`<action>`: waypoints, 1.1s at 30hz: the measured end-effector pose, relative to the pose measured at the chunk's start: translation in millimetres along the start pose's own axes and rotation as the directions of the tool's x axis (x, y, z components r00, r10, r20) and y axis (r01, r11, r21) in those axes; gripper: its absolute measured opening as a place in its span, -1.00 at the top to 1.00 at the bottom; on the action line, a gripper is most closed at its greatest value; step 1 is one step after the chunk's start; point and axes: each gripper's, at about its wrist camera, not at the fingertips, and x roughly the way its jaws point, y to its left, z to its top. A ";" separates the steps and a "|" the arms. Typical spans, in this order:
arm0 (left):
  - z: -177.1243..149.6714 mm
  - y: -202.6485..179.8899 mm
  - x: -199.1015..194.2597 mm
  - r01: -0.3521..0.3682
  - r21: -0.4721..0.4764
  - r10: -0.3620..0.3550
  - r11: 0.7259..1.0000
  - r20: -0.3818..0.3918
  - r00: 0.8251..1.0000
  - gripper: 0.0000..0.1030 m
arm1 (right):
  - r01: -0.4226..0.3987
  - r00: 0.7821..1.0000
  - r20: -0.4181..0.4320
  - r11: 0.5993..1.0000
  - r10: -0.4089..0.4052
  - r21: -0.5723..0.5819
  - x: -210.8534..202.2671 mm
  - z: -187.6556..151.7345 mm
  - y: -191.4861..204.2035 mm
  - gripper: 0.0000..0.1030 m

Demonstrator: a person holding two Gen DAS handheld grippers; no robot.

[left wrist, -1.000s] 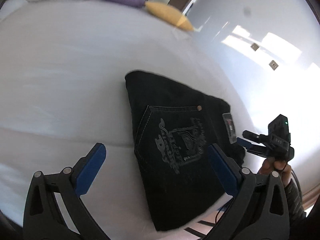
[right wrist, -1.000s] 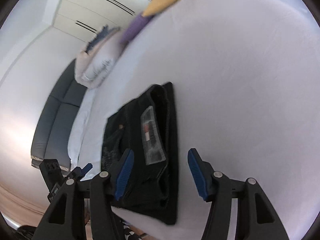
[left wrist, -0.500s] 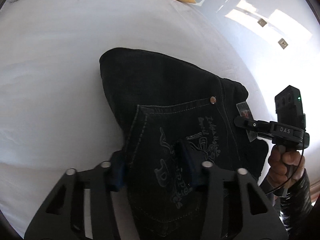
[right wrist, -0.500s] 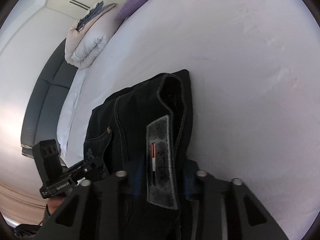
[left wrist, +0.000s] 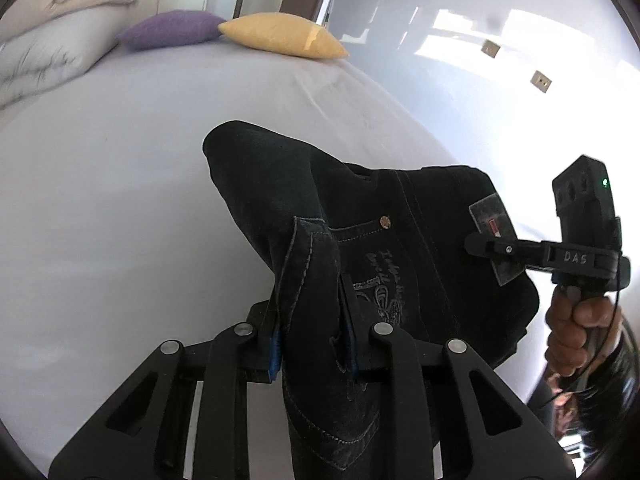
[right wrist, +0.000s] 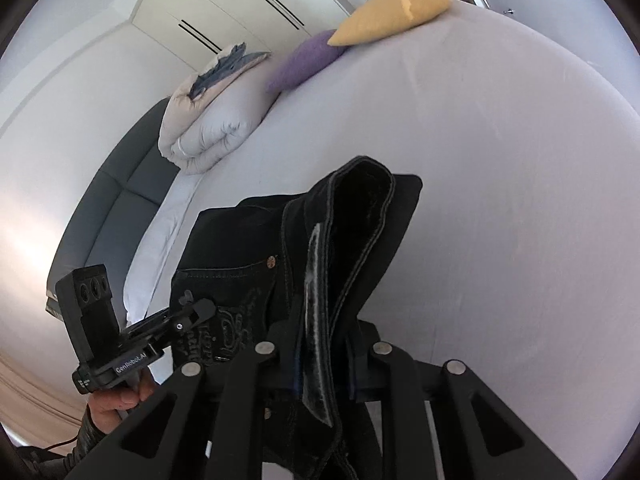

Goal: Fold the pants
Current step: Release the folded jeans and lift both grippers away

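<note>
**Both claws pinch the near edge of the pants for the next fold**

The black pants [left wrist: 304, 216] lie partly folded on the white bed [left wrist: 100, 200], well short of the yellow pillow [left wrist: 280, 40] at its far end. The left claw [left wrist: 312, 344] is closing, its blue pads pressing a bunched ridge of denim at the back pocket. The right claw [right wrist: 320, 360] is closing too, clamped on the waistband with the grey label [right wrist: 316, 320] caught between its fingers. The gripped edge is lifted off the sheet while the far part of the bundle rests on it.

To do this step well, I judge both claws should rise together and level, keeping the cloth between them taut, then carry the near edge toward the yellow pillow and lay it squarely over the far edge.

The bundle's long axis appears to run from the claws toward that pillow, waistband on the right-claw side.
</note>
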 end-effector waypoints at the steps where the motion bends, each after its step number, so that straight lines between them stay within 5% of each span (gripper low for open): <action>1: 10.2 5.3 12.4 0.001 -0.005 -0.001 1.000 -0.004 1.000 0.58 | 0.009 1.000 -0.004 1.000 -0.009 0.007 6.8 7.6 -7.3 0.66; 6: 15.0 32.5 79.2 -0.026 -0.054 0.021 0.998 -0.084 0.996 0.58 | 0.043 0.998 -0.054 0.995 -0.038 0.089 49.1 23.4 -52.3 0.61; 8: 11.9 50.8 91.4 -0.027 -0.075 0.019 0.997 -0.094 0.995 0.45 | 0.064 0.996 -0.068 0.990 -0.056 0.124 63.0 21.0 -68.7 0.42; 11: 8.4 58.3 100.3 -0.036 -0.081 0.029 0.996 -0.079 0.996 0.14 | 0.002 1.000 -0.030 0.990 0.002 0.139 64.5 12.0 -82.6 0.40; 15: 5.0 65.9 96.7 -0.041 -0.108 0.036 0.993 -0.047 0.998 -0.13 | -0.022 1.000 -0.004 0.989 0.023 0.146 52.2 4.2 -88.7 0.26; 18: -15.3 67.2 69.5 -0.064 -0.099 0.064 0.993 -0.004 0.998 -0.13 | 0.044 0.998 0.041 0.989 -0.050 0.142 33.1 -0.7 -85.0 0.00; 20: -27.1 54.4 41.8 -0.151 -0.052 0.154 0.987 0.072 0.985 -0.19 | 0.122 0.986 0.095 0.985 -0.134 0.118 12.2 -8.8 -73.2 -0.08; 22: -42.1 34.7 6.0 -0.222 -0.012 0.221 0.975 0.180 0.959 -0.44 | 0.177 0.969 0.158 0.981 -0.188 0.077 -11.7 -17.6 -52.7 -0.09; 24: -54.4 8.6 -35.1 -0.288 0.031 0.262 0.957 0.332 0.906 -0.86 | 0.254 0.934 0.257 0.967 -0.250 0.019 -43.1 -32.9 -20.0 -0.21; 25: -61.7 -6.4 -55.2 -0.332 0.046 0.286 0.942 0.407 0.867 -1.00 | 0.278 0.918 0.295 0.961 -0.265 0.000 -53.3 -37.8 -7.7 -0.39; 26: -71.8 -26.0 -81.5 -0.397 0.064 0.316 0.915 0.496 0.809 -1.00 | 0.303 0.897 0.345 0.953 -0.276 -0.025 -68.8 -46.8 6.1 -0.59; 28: -79.8 -50.1 -108.1 -0.459 0.079 0.340 0.885 0.565 0.752 -1.00 | 0.355 0.848 0.441 0.933 -0.294 -0.060 -96.8 -62.8 34.2 -0.89; 29: -84.5 -62.2 -124.1 -0.482 0.079 0.352 0.873 0.583 0.732 -1.00 | 0.383 0.818 0.489 0.921 -0.301 -0.074 -111.3 -71.1 49.0 -1.00; 33: -92.9 -92.3 -171.0 -0.496 0.067 0.357 0.866 0.612 0.706 -1.00 | 0.479 0.698 0.652 0.870 -0.297 -0.117 -167.5 -100.5 105.8 -1.00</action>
